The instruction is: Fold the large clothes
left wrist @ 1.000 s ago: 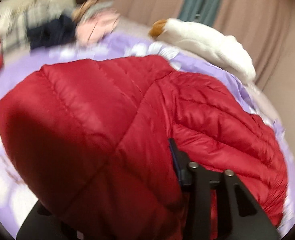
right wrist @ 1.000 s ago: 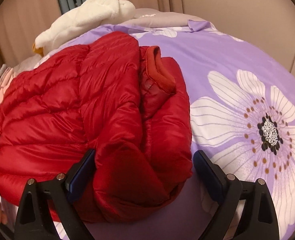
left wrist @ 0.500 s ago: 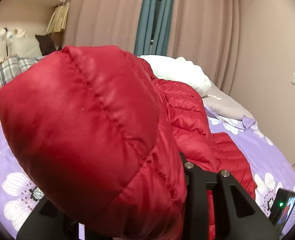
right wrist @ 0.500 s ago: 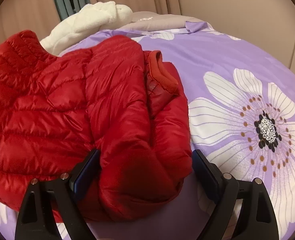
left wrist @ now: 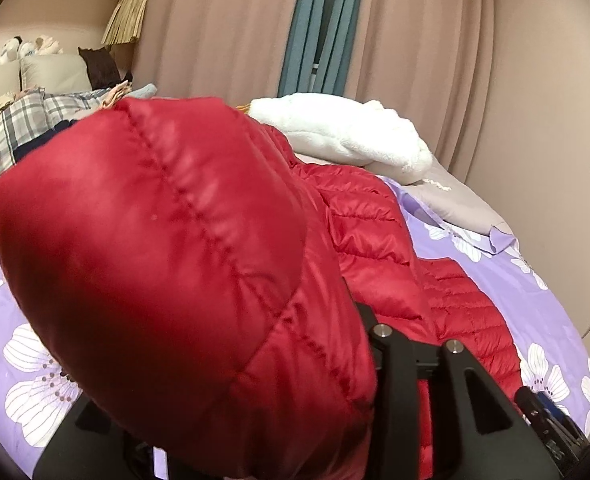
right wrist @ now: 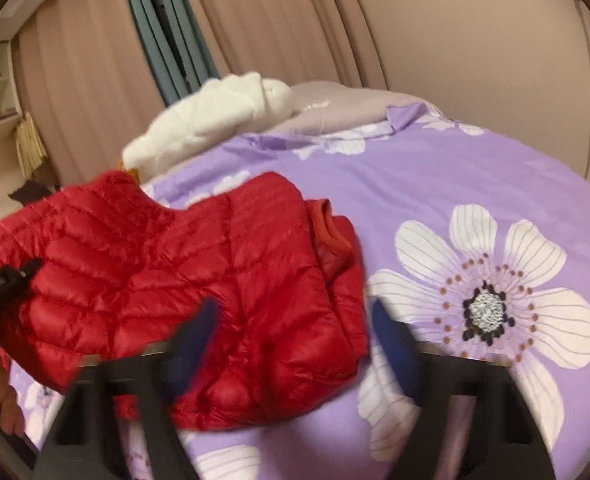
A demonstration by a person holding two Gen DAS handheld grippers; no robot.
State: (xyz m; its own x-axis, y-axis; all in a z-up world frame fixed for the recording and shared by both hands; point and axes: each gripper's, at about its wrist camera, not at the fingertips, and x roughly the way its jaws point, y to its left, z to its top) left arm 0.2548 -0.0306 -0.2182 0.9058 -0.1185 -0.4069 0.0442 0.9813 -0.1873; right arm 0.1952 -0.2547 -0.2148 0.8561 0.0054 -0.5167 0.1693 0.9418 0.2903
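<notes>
The red jacket (right wrist: pixel 199 280) lies on the bed (right wrist: pixel 455 184), near the white blanket (right wrist: pixel 215 120). The left tool (left wrist: pixel 359 360) is clamped on a raised part of the jacket. The right tool (right wrist: pixel 291 344) hangs spread apart over the jacket's near edge, gripping nothing.

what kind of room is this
Most likely a bedroom: a bed with a purple floral sheet, a grey pillow by the wall, and floor-length curtains. Loose clothes are heaped at the far end.
</notes>
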